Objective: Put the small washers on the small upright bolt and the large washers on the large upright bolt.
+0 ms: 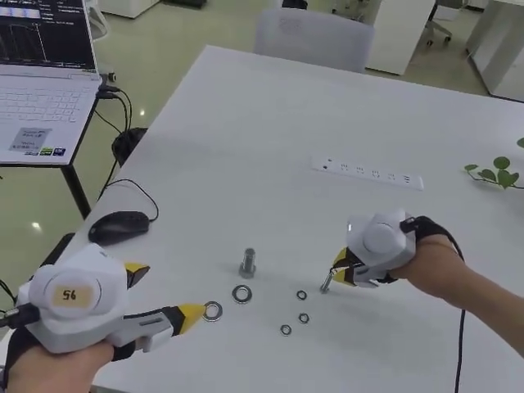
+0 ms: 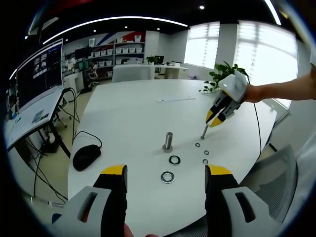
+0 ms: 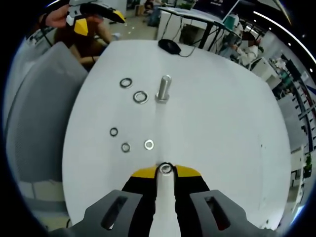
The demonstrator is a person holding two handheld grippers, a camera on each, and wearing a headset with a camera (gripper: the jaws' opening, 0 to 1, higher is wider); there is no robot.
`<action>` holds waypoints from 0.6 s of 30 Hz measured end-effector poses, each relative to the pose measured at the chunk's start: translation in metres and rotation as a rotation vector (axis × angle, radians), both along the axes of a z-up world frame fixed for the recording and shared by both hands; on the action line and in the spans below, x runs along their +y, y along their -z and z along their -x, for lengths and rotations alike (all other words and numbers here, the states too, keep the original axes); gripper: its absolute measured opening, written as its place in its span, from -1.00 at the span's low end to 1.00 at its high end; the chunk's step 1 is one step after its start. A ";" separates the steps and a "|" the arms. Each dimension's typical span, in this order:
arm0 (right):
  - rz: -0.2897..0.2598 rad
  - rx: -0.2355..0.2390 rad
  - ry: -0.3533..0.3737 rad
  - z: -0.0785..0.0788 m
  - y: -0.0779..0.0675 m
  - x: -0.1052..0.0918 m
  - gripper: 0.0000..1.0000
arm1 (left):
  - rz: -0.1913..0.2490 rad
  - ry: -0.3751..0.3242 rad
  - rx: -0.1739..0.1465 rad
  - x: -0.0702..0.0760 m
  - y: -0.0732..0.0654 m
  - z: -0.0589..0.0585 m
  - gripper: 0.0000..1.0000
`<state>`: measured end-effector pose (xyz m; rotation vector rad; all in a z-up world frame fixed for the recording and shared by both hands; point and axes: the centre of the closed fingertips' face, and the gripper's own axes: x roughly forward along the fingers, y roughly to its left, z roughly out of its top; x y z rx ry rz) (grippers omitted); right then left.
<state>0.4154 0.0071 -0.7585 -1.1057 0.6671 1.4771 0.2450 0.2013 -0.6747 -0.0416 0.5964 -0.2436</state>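
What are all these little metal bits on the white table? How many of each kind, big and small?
Large washers: 2
Small washers: 3
Large bolt: 1, standing upright
Small bolt: 1, gripped between the jaws of the right gripper
Total: 7

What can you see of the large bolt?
The large bolt is silver and metal-looking, a thick shank on a wider head. It stands upright, head down, on the white table. Its shank is bare: no washer on it. Nothing grips it. The nearest large washer lies flat close beside it, apparently not touching.
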 end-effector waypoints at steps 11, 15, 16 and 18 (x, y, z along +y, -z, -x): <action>0.034 -0.001 -0.019 -0.001 0.006 0.001 -0.72 | 0.005 0.001 -0.004 0.000 -0.001 -0.001 0.26; 0.051 -0.004 -0.034 0.000 0.008 0.001 -0.72 | 0.004 0.001 -0.003 0.001 -0.001 -0.001 0.26; 0.054 -0.006 -0.039 0.001 0.008 0.001 -0.72 | 0.004 0.000 -0.003 0.001 0.000 -0.001 0.26; 0.061 -0.006 -0.044 0.001 0.010 0.001 -0.72 | 0.005 -0.003 -0.002 0.001 0.000 0.000 0.26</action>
